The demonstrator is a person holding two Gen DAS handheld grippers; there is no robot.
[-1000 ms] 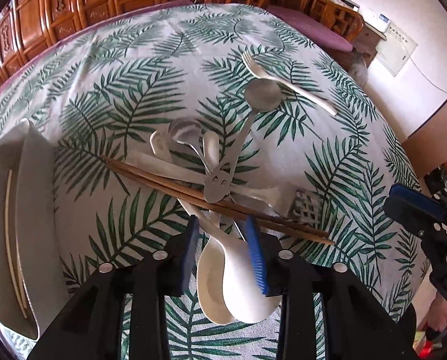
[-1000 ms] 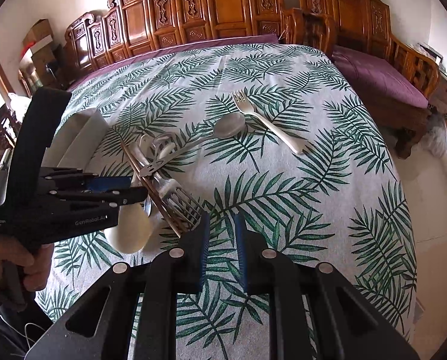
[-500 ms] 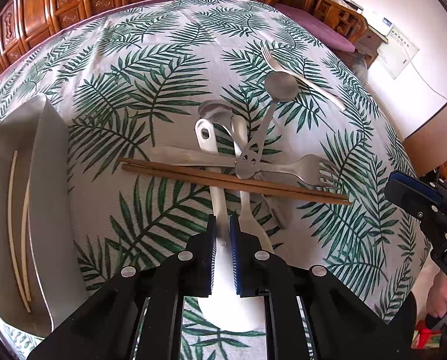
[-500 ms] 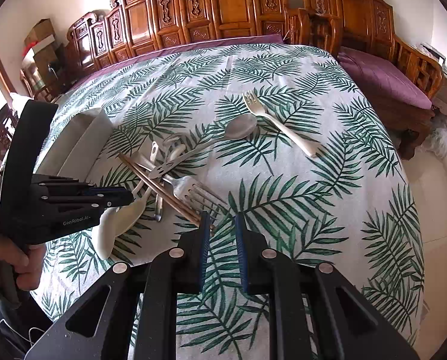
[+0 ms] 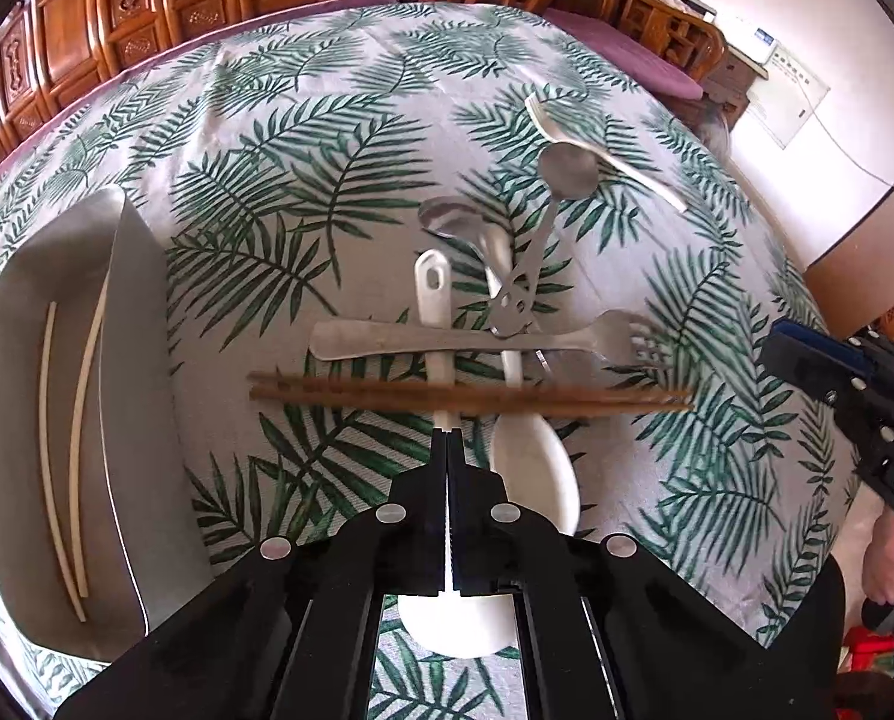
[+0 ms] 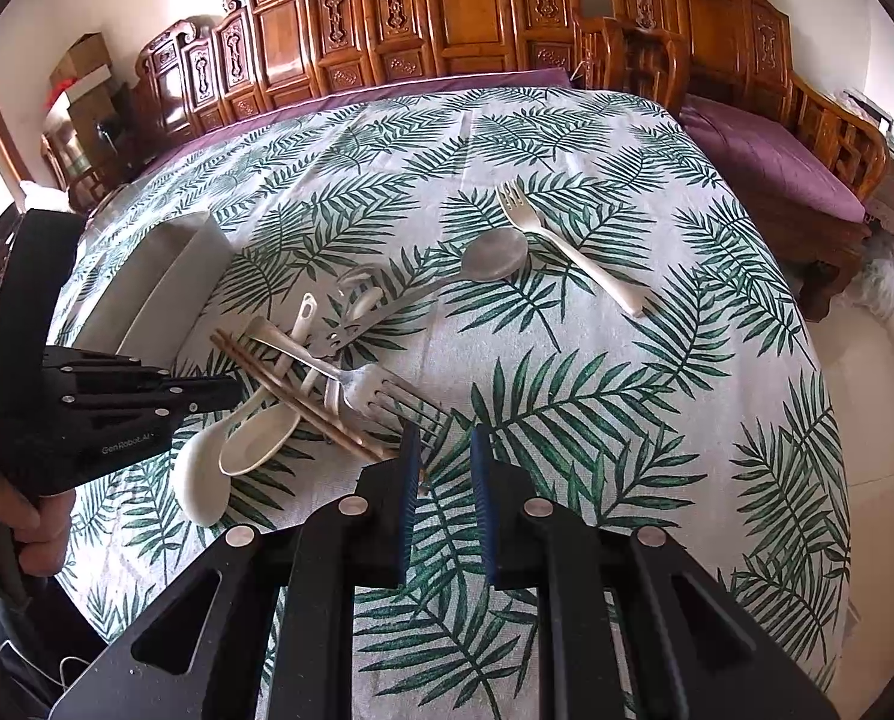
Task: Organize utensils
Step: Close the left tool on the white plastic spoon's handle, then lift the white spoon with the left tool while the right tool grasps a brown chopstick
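Note:
A pile of utensils lies mid-table: brown chopsticks (image 5: 471,397), a metal fork (image 5: 483,339), metal spoons (image 5: 567,171) and two white ceramic spoons. My left gripper (image 5: 449,433) is shut on the handle of one white spoon (image 5: 434,294), whose bowl (image 5: 453,618) shows under the fingers. The second white spoon (image 5: 537,468) lies beside it. My right gripper (image 6: 441,450) is open and empty, just right of the chopstick tips (image 6: 375,447). The left gripper shows at the left of the right wrist view (image 6: 207,390).
A grey tray (image 5: 129,396) at the left holds two pale chopsticks (image 5: 75,438). A white fork (image 6: 573,252) lies apart at the far right. Carved wooden chairs (image 6: 447,18) stand behind the palm-print tablecloth (image 6: 627,360).
My left gripper went from open around the white spoons to shut on one spoon's handle, and has pulled back and up. The right gripper stayed open.

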